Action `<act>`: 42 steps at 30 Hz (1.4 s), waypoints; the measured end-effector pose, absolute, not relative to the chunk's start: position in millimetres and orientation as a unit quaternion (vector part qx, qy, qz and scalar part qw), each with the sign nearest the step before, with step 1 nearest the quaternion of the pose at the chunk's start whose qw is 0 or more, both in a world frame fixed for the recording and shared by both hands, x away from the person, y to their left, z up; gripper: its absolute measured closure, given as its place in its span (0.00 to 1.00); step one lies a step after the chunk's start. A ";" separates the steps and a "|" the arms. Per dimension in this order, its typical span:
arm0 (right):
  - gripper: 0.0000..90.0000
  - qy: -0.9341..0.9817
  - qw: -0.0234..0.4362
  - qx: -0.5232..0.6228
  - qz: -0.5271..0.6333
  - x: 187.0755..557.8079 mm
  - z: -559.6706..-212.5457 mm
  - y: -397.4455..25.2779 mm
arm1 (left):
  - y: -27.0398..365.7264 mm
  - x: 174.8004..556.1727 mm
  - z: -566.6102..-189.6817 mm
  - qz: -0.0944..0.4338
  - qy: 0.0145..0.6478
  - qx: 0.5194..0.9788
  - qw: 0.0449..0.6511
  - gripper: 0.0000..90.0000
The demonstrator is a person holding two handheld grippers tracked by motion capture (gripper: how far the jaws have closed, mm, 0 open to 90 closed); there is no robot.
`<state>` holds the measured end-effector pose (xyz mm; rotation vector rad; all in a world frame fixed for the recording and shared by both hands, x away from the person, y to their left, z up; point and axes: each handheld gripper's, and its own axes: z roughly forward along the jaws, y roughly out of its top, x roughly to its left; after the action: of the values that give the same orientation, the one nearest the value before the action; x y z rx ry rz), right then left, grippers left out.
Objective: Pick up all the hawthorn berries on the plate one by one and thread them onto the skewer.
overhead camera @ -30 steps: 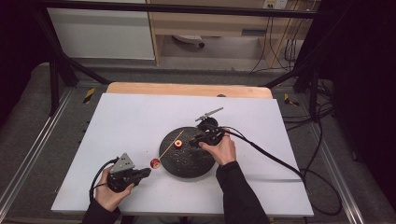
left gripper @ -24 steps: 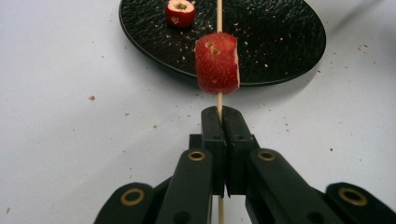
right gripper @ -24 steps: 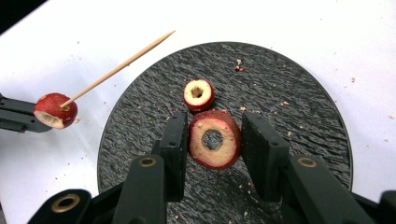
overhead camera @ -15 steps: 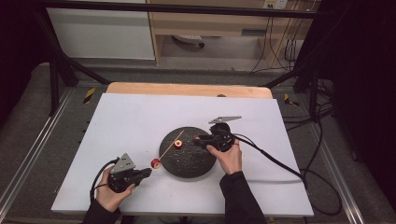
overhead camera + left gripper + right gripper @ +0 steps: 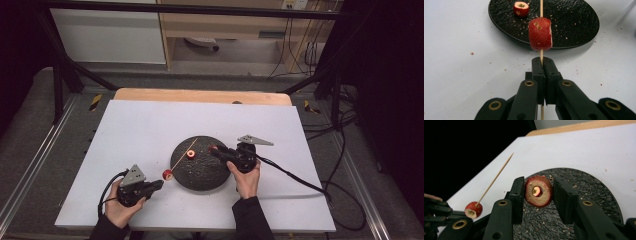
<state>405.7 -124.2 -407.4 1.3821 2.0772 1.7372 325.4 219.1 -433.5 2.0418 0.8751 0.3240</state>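
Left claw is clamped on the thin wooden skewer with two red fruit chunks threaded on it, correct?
Not quite: one red fruit chunk is threaded on the thin wooden skewer clamped in the left claw, per the left gripper view.

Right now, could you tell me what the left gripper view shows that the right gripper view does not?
The left gripper view gives the left gripper shut on the wooden skewer, and a loose red fruit piece lying on the plate. The right gripper view instead gives the right gripper holding a cored red fruit ring, the skewer's pointed tip, and the table's wooden edge. Both share the black plate, the skewer, and the threaded fruit piece.
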 end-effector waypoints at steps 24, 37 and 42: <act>0.70 0.590 0.068 0.462 0.659 402.7 -411.0 -117.1 | 204.3 321.1 -433.6 0.141 0.360 0.809 0.443 0.98; 0.70 0.547 0.080 0.469 0.688 408.5 -404.3 -119.6 | 197.6 320.2 -430.7 0.147 0.367 0.802 0.448 0.98; 0.70 0.536 0.084 0.473 0.694 411.8 -402.7 -120.5 | 192.4 320.6 -430.2 0.146 0.367 0.802 0.449 0.98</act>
<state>411.8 -120.5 -402.7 1.4112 1.5983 2.0712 320.6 192.4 -430.2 1.9830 0.9077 0.3601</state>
